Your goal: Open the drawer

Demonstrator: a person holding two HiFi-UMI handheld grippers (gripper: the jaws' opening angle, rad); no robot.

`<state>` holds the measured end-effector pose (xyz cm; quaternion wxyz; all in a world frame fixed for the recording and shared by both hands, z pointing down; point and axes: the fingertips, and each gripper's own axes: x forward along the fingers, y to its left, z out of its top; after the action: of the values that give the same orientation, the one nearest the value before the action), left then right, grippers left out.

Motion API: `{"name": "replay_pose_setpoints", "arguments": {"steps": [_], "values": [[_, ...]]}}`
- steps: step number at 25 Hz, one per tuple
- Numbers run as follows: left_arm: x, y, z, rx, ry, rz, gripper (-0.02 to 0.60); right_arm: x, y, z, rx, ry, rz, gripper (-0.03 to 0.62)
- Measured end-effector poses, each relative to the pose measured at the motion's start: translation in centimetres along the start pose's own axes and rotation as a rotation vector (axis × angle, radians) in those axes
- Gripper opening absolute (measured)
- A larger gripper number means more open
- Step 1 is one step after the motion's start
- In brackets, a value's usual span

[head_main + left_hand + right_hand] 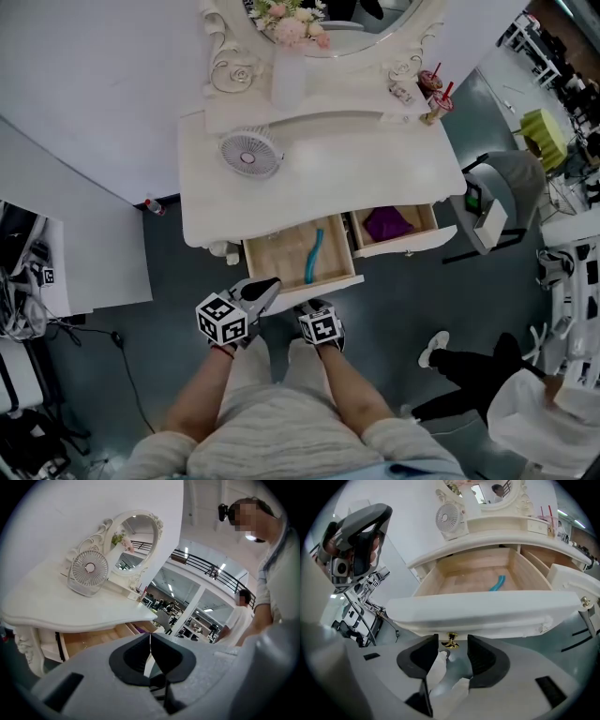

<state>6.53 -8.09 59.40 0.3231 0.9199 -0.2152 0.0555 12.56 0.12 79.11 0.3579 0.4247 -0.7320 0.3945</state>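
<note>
A white dressing table [375, 183] has its left drawer [281, 253] pulled out, with a teal curved object [316, 253] lying inside. In the right gripper view the drawer's white front [487, 609] fills the middle, and its small gold knob [450, 641] sits between the jaws of my right gripper [452, 643]. The pads stand apart from the knob on both sides, so the gripper is open. My left gripper [265, 291] hovers just left of it by the drawer's front corner. Its jaws are shut together on nothing [150, 641].
A second drawer [427, 234] to the right is also out, holding a purple cloth [389, 223]. A small white fan [250, 153], an oval mirror and cups with straws [436, 94] stand on the table. A grey chair [502, 202] and a seated person's legs [469, 361] are at right.
</note>
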Motion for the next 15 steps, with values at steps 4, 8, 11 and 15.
{"name": "replay_pose_setpoints", "arguments": {"steps": [4,8,11,15], "values": [[0.0,-0.2,0.5,0.01,0.004,-0.011,0.015,-1.5,0.4,0.9,-0.013,-0.018,0.023,0.167],[-0.3,-0.8,0.6,0.032,0.021,-0.031,0.015,-3.7,1.1,1.8,-0.002,-0.047,0.078,0.177],[-1.1,-1.0,1.0,0.044,0.024,-0.034,0.015,-5.9,1.8,3.4,-0.017,-0.087,0.121,0.178],[-2.1,-1.6,1.9,0.06,0.016,-0.036,0.015,-9.9,2.1,6.8,-0.015,-0.199,0.15,0.177]]}}
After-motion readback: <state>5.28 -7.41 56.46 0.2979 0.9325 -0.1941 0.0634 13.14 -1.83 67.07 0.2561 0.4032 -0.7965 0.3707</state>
